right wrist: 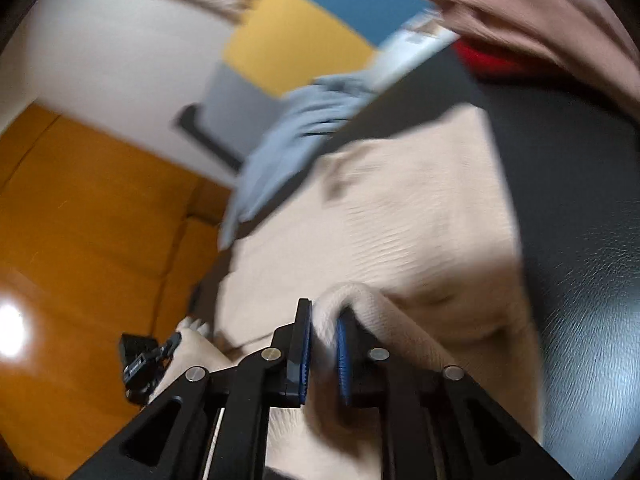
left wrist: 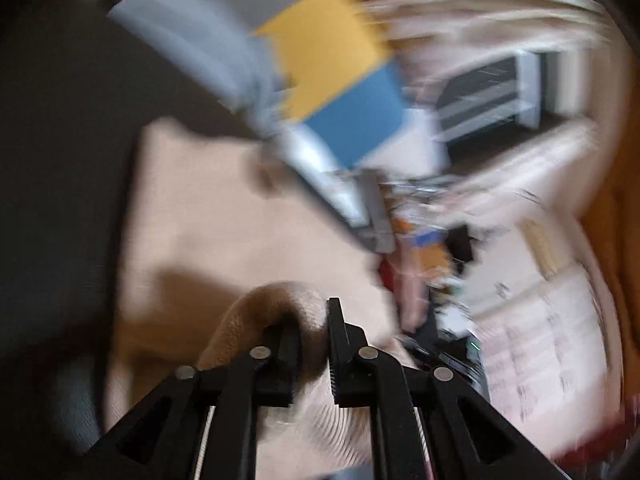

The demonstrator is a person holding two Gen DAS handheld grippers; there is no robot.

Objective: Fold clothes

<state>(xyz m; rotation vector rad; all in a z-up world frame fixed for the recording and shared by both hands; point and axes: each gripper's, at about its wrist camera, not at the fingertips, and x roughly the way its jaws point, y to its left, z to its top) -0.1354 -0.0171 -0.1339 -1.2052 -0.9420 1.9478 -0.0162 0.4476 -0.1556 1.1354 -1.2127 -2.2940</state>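
**A:** Left hand-held gripper first: its jaws are clenched on a rolled edge of the beige knit garment, with the fold bulging up between the black fingers. What does the right side show?

**B:** Right hand-held gripper is the same, its blue pads pinching another bunch of that garment's edge. Both frames are smeared, so finer detail is lost.

**A:** Where does the cloth lie from each grip?

**B:** It runs forward, away from the fingertips, spread flat on the dark counter. From the left grip the far edge lies ahead and slightly left; from the right, ahead and slightly right. So the held hem is the near edge, and the garment's length seems to point away from both hands.

**A:** Which hand is nearer the far edge?

**B:** Neither that I can tell; they look about level along one edge. I judge the fold turns on carrying that near edge forward over the body toward the far edge.

**A:** Anything beyond it?

**B:** A grey garment hangs off the counter's far end, close to the beige one's far corner, and a pinkish cloth sits at the upper right.
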